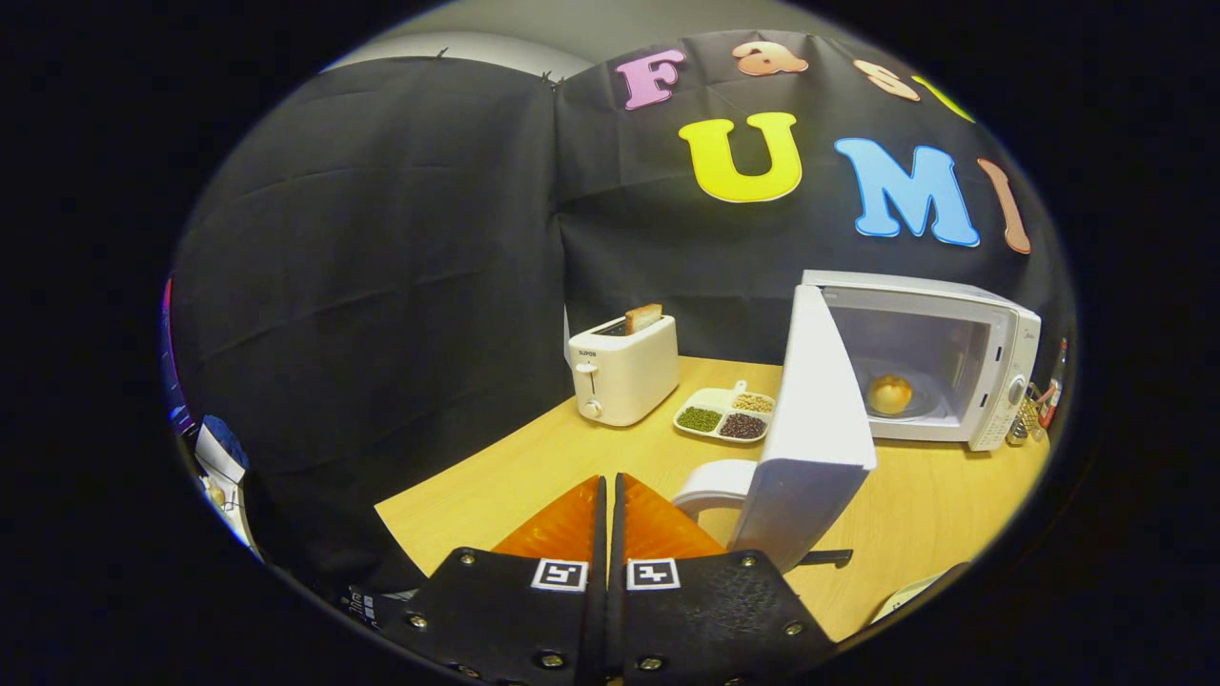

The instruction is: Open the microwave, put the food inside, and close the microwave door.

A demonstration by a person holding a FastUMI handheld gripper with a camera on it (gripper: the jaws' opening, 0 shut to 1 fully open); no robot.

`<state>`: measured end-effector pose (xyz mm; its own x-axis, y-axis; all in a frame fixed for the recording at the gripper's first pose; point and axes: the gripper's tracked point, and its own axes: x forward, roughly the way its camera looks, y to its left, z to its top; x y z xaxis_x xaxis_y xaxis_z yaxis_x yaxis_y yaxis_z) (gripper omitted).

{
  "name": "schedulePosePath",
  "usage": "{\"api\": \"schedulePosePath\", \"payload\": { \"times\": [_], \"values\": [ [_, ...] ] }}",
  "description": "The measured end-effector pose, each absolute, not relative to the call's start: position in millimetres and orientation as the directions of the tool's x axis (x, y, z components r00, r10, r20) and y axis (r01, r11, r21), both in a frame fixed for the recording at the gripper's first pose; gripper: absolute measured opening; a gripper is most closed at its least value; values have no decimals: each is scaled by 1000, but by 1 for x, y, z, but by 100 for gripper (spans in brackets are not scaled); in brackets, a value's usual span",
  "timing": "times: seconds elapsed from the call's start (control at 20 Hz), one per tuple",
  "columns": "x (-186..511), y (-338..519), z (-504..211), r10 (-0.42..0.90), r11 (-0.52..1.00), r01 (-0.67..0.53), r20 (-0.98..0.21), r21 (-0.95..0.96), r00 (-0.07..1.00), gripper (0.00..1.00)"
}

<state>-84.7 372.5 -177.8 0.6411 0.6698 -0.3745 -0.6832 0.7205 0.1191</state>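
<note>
Both tool (607,495) fingers meet, level beside the open microwave door (810,419).

A wooden table (534,467) bears toaster (624,370), divided dish (724,413) and microwave (939,367).

Booth wall (381,267): black cloth, creased, hung in two panels behind the bench (534,467). Bench: light wood, evenly lit.

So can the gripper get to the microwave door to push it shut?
Probably yes. The gripper, fingers closed together and holding nothing, sits just left of the open microwave door, whose outer face is turned toward it. Only bare table lies between; the white bowl by the door's lower edge could be bumped.
</note>
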Motion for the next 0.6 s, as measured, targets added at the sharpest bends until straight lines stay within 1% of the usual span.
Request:
{"api": "schedulePosePath", "payload": {
  "times": [0.2, 0.3, 0.6],
  "values": [
    [-82, 346, -180, 651, 736, -666, -395, 121, 648, 1],
    [-74, 335, -170, 636, 748, -654, -402, 111, 659, 1],
    [-45, 276, -169, 557, 810, -582, -411, 76, 722, 1]
  ]
}}
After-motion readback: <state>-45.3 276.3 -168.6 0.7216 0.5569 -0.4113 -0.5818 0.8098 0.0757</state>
